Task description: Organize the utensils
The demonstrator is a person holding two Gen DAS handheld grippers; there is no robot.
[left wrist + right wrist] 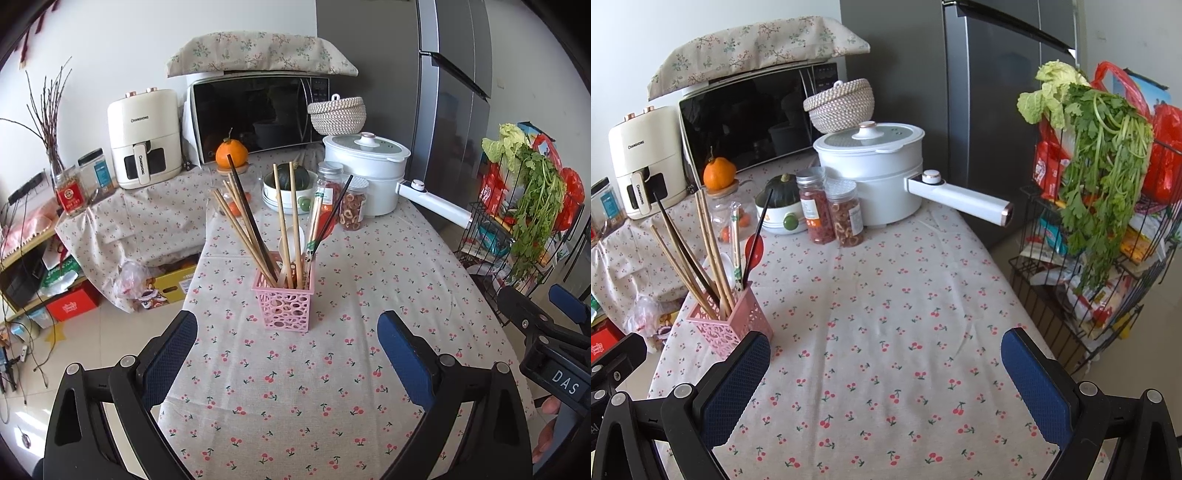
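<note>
We see a pink holder [285,302] standing mid-surface [332,369], already filled with chopsticks [240,218] and spoons, with no loose utensils in sight, so the sorting looks finished. Our left hand-held gripper [288,354] and right hand-held gripper [886,373] are both spread wide, empty. The utensils' lower ends are hidden inside the holder.

Left gripper [288,332] and right gripper [884,350] gape (both empty).

CHANGHONG — air fryer [143,137], DAS — right gripper [557,373]
</note>
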